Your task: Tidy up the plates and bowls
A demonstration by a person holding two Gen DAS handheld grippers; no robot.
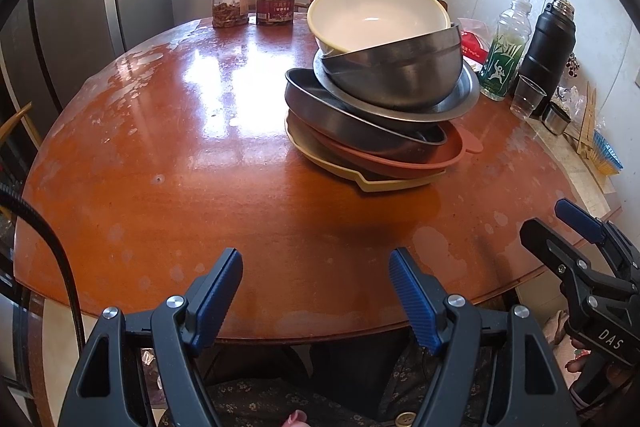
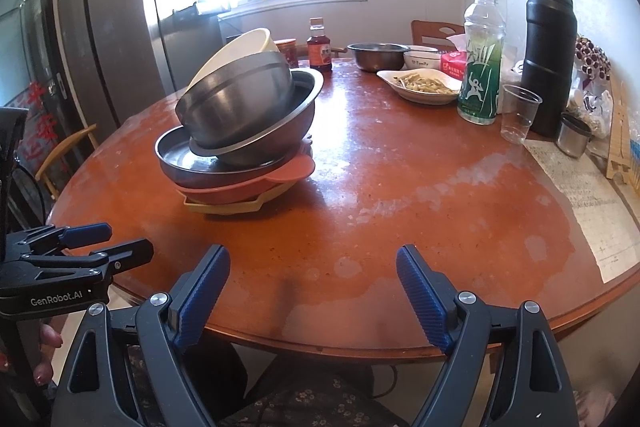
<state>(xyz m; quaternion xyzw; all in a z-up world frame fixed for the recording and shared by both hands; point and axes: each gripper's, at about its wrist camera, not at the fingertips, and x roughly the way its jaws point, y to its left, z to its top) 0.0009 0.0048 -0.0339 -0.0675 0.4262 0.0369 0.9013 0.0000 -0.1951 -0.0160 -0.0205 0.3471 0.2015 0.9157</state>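
From the left wrist view, the left gripper hovered over the near edge of the round reddish-brown wooden table, its blue-padded jaws wide apart with nothing between them. Beyond it, right of centre, stood the leaning stack of dishes: a cream plastic bowl tilted on top, nested in a steel bowl, over a steel plate, a dark metal pan, a terracotta plastic plate and a yellow plastic plate at the bottom. The right gripper showed at the right edge, empty.

From the right wrist view, the right gripper also hung above the table's near edge, jaws spread and empty. The stack sat left of centre; the left gripper showed at far left. A clear green-labelled bottle and black thermos stood far right.
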